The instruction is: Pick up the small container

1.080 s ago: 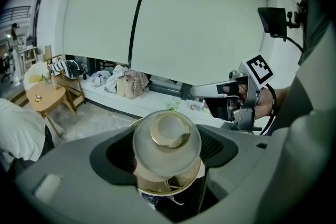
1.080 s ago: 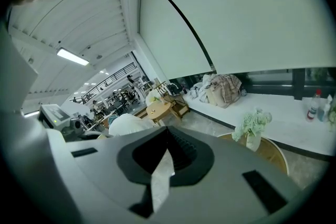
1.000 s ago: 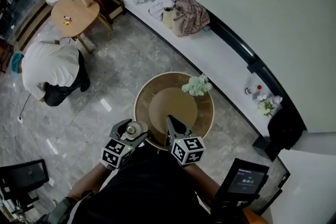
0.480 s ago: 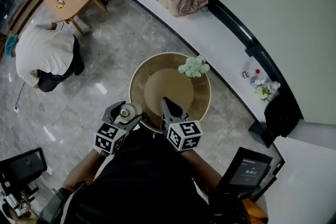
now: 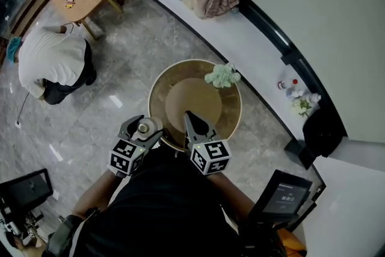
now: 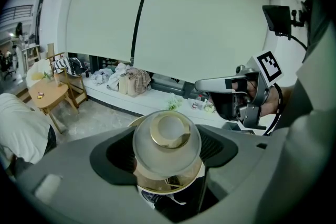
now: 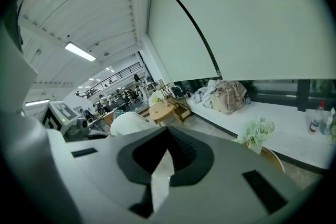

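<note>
The big round table (image 5: 155, 106) stands in the middle of the floor, with a little bunch of pale flowers (image 5: 221, 76) at its 1 o'clock edge. The right gripper (image 5: 191, 122) pokes over the table's 6 o'clock edge with its two jaws pressed together on nothing; it looks like the spare one, tucked out of the way. At the table's 8 o'clock edge the left gripper (image 5: 143, 127) has its jaws squeezed on both sides of the small container (image 6: 167, 145) — a see-through jar with a gold top — and holds it up off the table, so the pick-up looks done.
</note>
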`<state>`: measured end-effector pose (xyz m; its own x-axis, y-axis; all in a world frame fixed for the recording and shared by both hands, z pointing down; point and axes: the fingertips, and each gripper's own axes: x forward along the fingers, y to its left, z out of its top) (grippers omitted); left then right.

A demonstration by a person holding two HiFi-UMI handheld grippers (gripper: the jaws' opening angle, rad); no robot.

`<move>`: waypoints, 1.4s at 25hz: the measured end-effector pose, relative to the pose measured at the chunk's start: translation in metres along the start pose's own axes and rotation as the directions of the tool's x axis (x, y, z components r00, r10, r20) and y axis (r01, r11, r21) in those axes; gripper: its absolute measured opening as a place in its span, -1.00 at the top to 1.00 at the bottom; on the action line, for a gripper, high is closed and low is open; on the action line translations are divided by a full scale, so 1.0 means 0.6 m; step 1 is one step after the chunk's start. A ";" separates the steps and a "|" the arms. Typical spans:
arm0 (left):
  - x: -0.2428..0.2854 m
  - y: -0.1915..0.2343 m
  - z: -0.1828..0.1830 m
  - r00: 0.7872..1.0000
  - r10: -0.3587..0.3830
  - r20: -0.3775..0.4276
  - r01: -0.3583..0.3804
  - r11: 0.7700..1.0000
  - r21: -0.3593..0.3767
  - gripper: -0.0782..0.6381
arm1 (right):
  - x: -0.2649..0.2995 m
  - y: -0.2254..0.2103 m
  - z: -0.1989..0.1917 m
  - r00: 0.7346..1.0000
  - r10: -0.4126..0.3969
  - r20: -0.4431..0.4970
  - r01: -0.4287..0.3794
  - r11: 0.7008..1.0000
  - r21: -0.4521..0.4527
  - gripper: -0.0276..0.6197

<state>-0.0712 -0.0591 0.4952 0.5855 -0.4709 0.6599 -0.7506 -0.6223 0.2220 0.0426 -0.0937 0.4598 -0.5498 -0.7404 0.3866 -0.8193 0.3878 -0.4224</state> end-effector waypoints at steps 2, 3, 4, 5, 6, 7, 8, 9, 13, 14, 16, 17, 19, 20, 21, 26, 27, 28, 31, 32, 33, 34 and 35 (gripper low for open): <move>0.001 0.000 -0.002 1.000 -0.001 -0.001 0.001 1.000 0.006 -0.16 | -0.001 0.001 0.004 1.000 0.004 0.006 -0.004 1.000 -0.012 0.90; 0.001 0.001 0.002 1.000 0.003 0.000 -0.003 1.000 0.006 -0.16 | -0.001 0.002 0.006 1.000 0.005 0.009 -0.005 1.000 -0.017 0.90; 0.000 0.001 0.005 1.000 0.006 0.001 -0.006 1.000 0.004 -0.16 | -0.001 0.002 0.007 1.000 0.007 0.012 -0.006 1.000 -0.021 0.90; -0.001 0.000 0.006 1.000 0.008 0.000 -0.008 1.000 0.002 -0.16 | -0.001 0.003 0.008 1.000 0.008 0.015 -0.008 1.000 -0.025 0.90; -0.001 0.000 0.006 1.000 0.009 -0.003 -0.009 1.000 0.000 -0.16 | -0.001 0.004 0.009 1.000 0.009 0.017 -0.009 1.000 -0.026 0.90; -0.001 0.000 0.004 1.000 0.010 -0.006 -0.010 1.000 -0.001 -0.16 | -0.001 0.005 0.009 1.000 0.011 0.018 -0.011 1.000 -0.026 0.90; -0.001 0.000 0.002 1.000 0.012 -0.010 -0.012 1.000 -0.001 -0.16 | -0.001 0.006 0.008 1.000 0.013 0.019 -0.013 1.000 -0.024 0.90; -0.001 0.000 -0.001 1.000 0.012 -0.013 -0.012 1.000 -0.003 -0.16 | -0.002 0.007 0.008 1.000 0.015 0.018 -0.015 1.000 -0.021 0.90; 0.001 -0.002 -0.012 1.000 0.013 -0.019 -0.013 1.000 -0.001 -0.16 | -0.004 0.007 0.004 1.000 0.020 0.018 -0.020 1.000 -0.014 0.90; 0.001 -0.003 -0.012 1.000 0.017 -0.022 -0.017 1.000 -0.002 -0.16 | -0.004 0.006 0.002 1.000 0.021 0.018 -0.021 1.000 -0.013 0.90; 0.000 -0.004 -0.011 0.999 0.022 -0.026 -0.022 1.000 -0.013 -0.16 | -0.005 0.006 0.002 1.000 0.023 0.019 -0.022 1.000 -0.011 0.90; 0.000 -0.004 -0.010 0.999 0.021 -0.025 -0.021 1.000 -0.017 -0.16 | -0.005 0.007 0.002 1.000 0.024 0.019 -0.024 1.000 -0.011 0.90; 0.000 -0.004 -0.006 1.000 0.016 -0.016 -0.016 1.000 -0.016 -0.16 | -0.004 0.008 0.004 0.999 0.026 0.021 -0.026 1.000 -0.011 0.90; 0.000 -0.004 -0.005 1.000 0.015 -0.014 -0.015 1.000 -0.012 -0.16 | -0.003 0.009 0.005 0.999 0.026 0.021 -0.026 1.000 -0.011 0.90; 0.000 -0.004 -0.004 1.000 0.015 -0.013 -0.015 1.000 -0.009 -0.16 | -0.004 0.009 0.005 0.999 0.025 0.021 -0.025 1.000 -0.011 0.90; 0.002 -0.004 -0.010 1.000 0.017 -0.013 -0.017 1.000 -0.013 -0.16 | -0.006 0.008 0.004 0.999 0.025 0.022 -0.024 1.000 -0.010 0.90; 0.003 -0.002 -0.014 1.000 0.017 -0.014 -0.017 1.000 -0.011 -0.16 | -0.005 0.008 0.004 0.999 0.025 0.022 -0.025 1.000 -0.009 0.90; 0.003 -0.001 -0.015 1.000 0.017 -0.015 -0.017 1.000 -0.011 -0.16 | -0.005 0.008 0.005 0.999 0.025 0.022 -0.025 1.000 -0.008 0.90; 0.002 -0.002 -0.012 1.000 0.018 -0.014 -0.018 1.000 -0.015 -0.16 | -0.005 0.008 0.004 0.999 0.025 0.021 -0.025 1.000 -0.006 0.90; 0.002 -0.002 -0.012 1.000 0.019 -0.014 -0.019 1.000 -0.015 -0.16 | -0.006 0.007 0.003 0.999 0.026 0.021 -0.026 1.000 -0.006 0.90; 0.002 -0.002 -0.013 1.000 0.021 -0.014 -0.021 1.000 -0.013 -0.16 | -0.006 0.007 0.003 0.999 0.026 0.021 -0.026 1.000 -0.006 0.90; 0.002 -0.001 -0.015 1.000 0.022 -0.016 -0.022 1.000 -0.010 -0.16 | -0.006 0.007 0.003 0.999 0.027 0.021 -0.027 1.000 -0.006 0.90; 0.002 0.000 -0.016 1.000 0.023 -0.017 -0.023 1.000 -0.007 -0.16 | -0.005 0.008 0.004 0.999 0.028 0.021 -0.028 1.000 -0.007 0.90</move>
<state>-0.0735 -0.0538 0.5031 0.5627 -0.4741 0.6772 -0.7662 -0.6067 0.2120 0.0408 -0.0907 0.4548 -0.5694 -0.7404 0.3572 -0.8044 0.4122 -0.4277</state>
